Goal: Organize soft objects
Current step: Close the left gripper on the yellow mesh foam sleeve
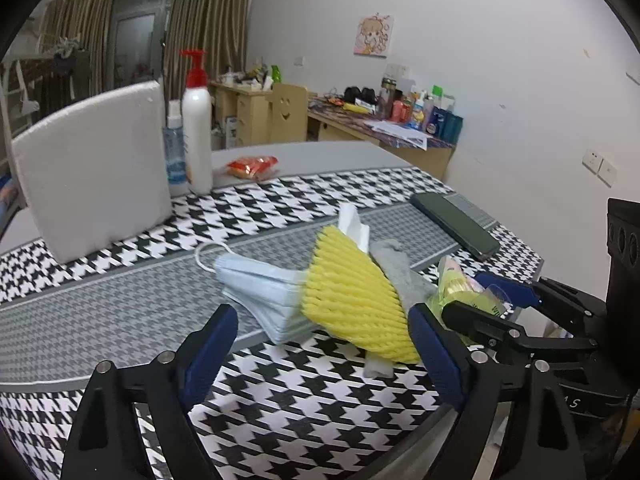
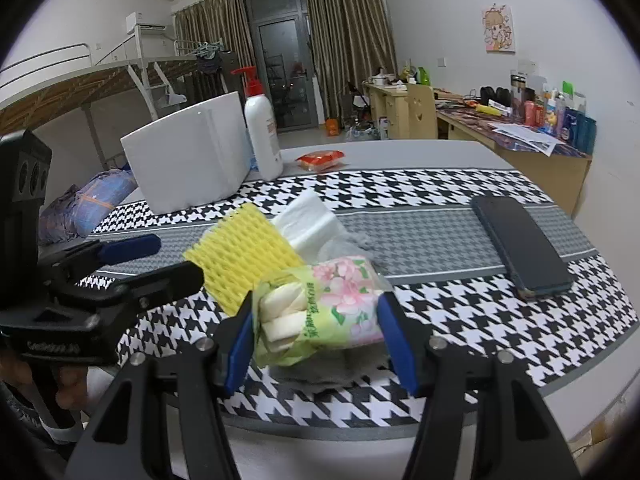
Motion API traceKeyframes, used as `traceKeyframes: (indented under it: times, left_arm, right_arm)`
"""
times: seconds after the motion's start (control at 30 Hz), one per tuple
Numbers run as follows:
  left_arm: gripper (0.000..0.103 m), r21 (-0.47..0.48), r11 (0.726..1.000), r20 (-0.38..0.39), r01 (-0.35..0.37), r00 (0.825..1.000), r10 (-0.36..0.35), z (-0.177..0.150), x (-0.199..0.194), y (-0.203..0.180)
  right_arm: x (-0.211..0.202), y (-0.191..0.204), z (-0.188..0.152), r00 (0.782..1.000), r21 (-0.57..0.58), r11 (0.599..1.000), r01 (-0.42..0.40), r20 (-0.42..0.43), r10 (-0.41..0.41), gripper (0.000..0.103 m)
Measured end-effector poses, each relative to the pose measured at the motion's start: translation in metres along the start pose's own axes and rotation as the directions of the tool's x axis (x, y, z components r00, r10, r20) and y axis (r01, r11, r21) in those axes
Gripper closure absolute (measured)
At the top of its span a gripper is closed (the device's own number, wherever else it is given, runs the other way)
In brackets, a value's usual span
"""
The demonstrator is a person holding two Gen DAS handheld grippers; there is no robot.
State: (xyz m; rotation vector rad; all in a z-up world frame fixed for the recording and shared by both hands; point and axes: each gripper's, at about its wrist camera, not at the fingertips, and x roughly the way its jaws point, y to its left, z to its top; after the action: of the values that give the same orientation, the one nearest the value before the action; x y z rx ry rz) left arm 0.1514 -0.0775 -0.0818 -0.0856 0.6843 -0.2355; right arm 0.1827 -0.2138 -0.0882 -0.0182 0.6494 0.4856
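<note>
Right gripper (image 2: 316, 332): clamped on the tissue pack (image 2: 320, 308), one blue pad on each short side of it.
Tissue pack: green and pink floral wrapper, held at the near edge of the table (image 2: 440, 160), just over the grey cloth (image 2: 320, 376); whether it is lifted clear of the cloth I cannot tell, as the wrapper hides the underside.
Left gripper (image 1: 320, 344): jaws spread wide, nothing between the pads; it stands over the near edge of the checked table runner (image 1: 280, 400).
Yellow foam net (image 1: 352, 300): lies just beyond the left gripper's right pad, its long axis running from near right to far left, leaning on the pile.
Face masks (image 1: 260, 288): a pale blue stack straight ahead of the left gripper, touching the foam net's left edge.
White tissue (image 1: 352, 224): sticks up behind the foam net, on the far side.
Key relation: the masks and foam net lie ahead of and nearest the left gripper; the right one is already occupied, to the right of the pile.
Next move, as I judge it: the left gripper goes forward and a little right for the foam net, across its short width.
Phone (image 2: 520, 244): far right, well apart from the pile.
</note>
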Motion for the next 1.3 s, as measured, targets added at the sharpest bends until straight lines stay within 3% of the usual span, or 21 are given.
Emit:
traceKeyframes:
  times: [0.07, 0.2, 0.27, 0.5, 0.7, 0.77, 0.87, 1.3]
  left_arm:
    - [0.023, -0.003, 1.000, -0.016, 0.013, 1.000, -0.013, -0.001, 0.004, -0.003]
    - [0.026, -0.005, 0.999, -0.046, 0.032, 0.998, -0.032, -0.002, 0.014, -0.007]
    - [0.036, -0.018, 0.999, -0.068, 0.052, 0.996, -0.053, -0.004, 0.018, -0.007]
    - [0.050, -0.059, 0.994, -0.118, 0.089, 0.988, -0.095, -0.005, 0.030, -0.008]
    - [0.071, -0.071, 0.993, -0.136, 0.098, 0.985, -0.107, -0.001, 0.039, -0.013]
    - [0.083, -0.072, 0.992, -0.138, 0.100, 0.984, -0.109, -0.001, 0.040, -0.015]
    - [0.088, -0.067, 0.992, -0.127, 0.110, 0.985, -0.117, 0.000, 0.037, -0.017]
    - [0.093, -0.012, 0.993, -0.060, 0.121, 0.991, -0.121, 0.006, 0.012, -0.020]
  right_arm:
    - [-0.002, -0.003, -0.001, 1.000, 0.005, 1.000, 0.009, 0.002, -0.009, 0.039]
    - [-0.004, -0.007, -0.003, 1.000, 0.017, 1.000, 0.019, 0.003, -0.019, 0.039]
    - [-0.006, -0.008, -0.004, 1.000, 0.020, 1.000, 0.025, 0.004, -0.025, 0.039]
    - [-0.010, -0.013, -0.006, 0.999, 0.029, 0.999, 0.046, 0.010, -0.046, 0.039]
    - [-0.011, -0.017, -0.008, 0.998, 0.040, 0.998, 0.055, 0.009, -0.055, 0.039]
    - [-0.013, -0.018, -0.009, 0.998, 0.040, 0.998, 0.058, 0.013, -0.059, 0.039]
    - [-0.015, -0.020, -0.010, 0.998, 0.042, 0.997, 0.062, 0.016, -0.063, 0.039]
    - [-0.027, -0.017, -0.009, 0.997, 0.045, 0.997, 0.065, 0.049, -0.067, 0.039]
